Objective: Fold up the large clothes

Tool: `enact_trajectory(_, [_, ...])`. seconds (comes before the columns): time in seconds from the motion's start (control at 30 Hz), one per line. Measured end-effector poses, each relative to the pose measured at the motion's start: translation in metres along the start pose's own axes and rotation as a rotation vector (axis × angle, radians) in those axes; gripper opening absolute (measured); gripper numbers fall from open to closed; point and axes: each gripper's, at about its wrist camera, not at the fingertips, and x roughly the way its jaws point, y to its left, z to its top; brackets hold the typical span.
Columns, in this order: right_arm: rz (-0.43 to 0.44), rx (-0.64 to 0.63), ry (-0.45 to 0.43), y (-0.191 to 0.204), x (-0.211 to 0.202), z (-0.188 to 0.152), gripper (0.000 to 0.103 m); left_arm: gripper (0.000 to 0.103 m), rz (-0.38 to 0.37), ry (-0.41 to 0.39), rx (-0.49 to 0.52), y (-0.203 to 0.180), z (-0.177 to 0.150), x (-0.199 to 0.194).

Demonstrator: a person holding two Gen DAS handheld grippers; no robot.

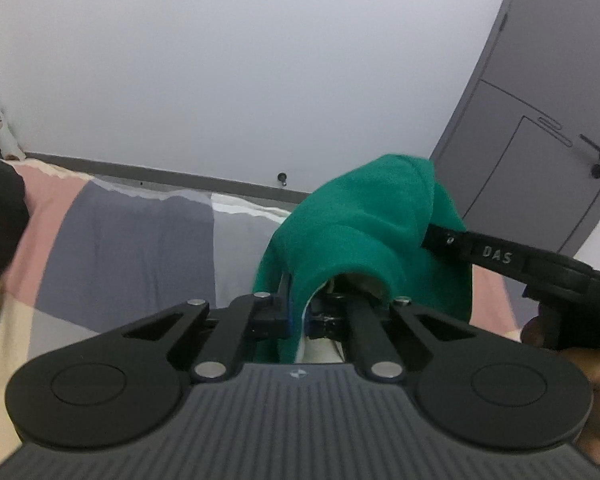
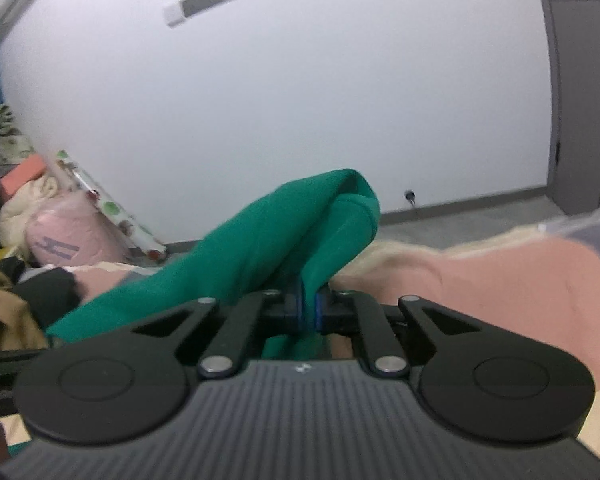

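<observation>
Green garment point(image 2: 260, 236) bunched in claws

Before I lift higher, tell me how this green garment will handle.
The green garment will likely stay floppy: it drapes and bunches around both hand-held grippers, left and right. It looks like thick fleece, so probably grippy, not slippery. The unheld part will likely sag toward the bedspread.

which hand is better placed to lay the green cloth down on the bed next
Probably the right. The right tongs pinch the green fleece garment low over the pink and grey patchwork bedspread. The left tongs also grip it, though cloth drapes over them, hiding their tips.
</observation>
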Motion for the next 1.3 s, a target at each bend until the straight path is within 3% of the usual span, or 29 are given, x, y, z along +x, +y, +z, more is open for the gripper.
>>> enact_trajectory(0.3, [0.053, -0.163, -0.146, 0.041, -0.131, 0.018, 0.007, 0.005, -0.007, -0.057, 0.014, -0.036, -0.015, -0.131])
enact_trajectory(0.53, [0.067, -0.236, -0.255, 0.066, -0.264, -0.005, 0.007, 0.005, -0.013, -0.07, 0.017, -0.082, -0.076, -0.257])
enact_trajectory(0.7, [0.086, -0.28, -0.278, 0.074, -0.346, -0.055, 0.007, 0.005, -0.016, -0.044, 0.009, -0.112, -0.148, -0.319])
enact_trajectory(0.8, [0.095, -0.315, -0.268, 0.078, -0.384, -0.1, 0.007, 0.006, -0.004, -0.002, 0.003, -0.122, -0.196, -0.334])
enact_trajectory(1.0, [0.124, -0.287, -0.159, 0.069, -0.415, -0.181, 0.008, 0.007, 0.031, 0.087, 0.007, -0.123, -0.28, -0.345])
enact_trajectory(1.1, [0.128, -0.267, -0.092, 0.067, -0.417, -0.203, 0.009, 0.023, -0.003, 0.129, -0.002, -0.121, -0.296, -0.355])
enact_trajectory(1.13, [0.138, -0.255, -0.068, 0.068, -0.418, -0.206, 0.01, 0.04, -0.024, 0.146, -0.009, -0.121, -0.301, -0.36])
enact_trajectory(1.17, [0.145, -0.243, -0.048, 0.068, -0.421, -0.209, 0.01, 0.049, -0.043, 0.158, -0.014, -0.12, -0.301, -0.363])
enact_trajectory(1.2, [0.149, -0.231, -0.038, 0.071, -0.422, -0.209, 0.011, 0.05, -0.05, 0.157, -0.02, -0.12, -0.304, -0.37])
enact_trajectory(1.27, [0.173, -0.189, -0.021, 0.065, -0.429, -0.211, 0.024, 0.057, -0.073, 0.139, -0.02, -0.118, -0.307, -0.386])
enact_trajectory(1.3, [0.191, -0.162, -0.009, 0.062, -0.431, -0.213, 0.047, 0.059, -0.096, 0.124, -0.024, -0.115, -0.308, -0.394])
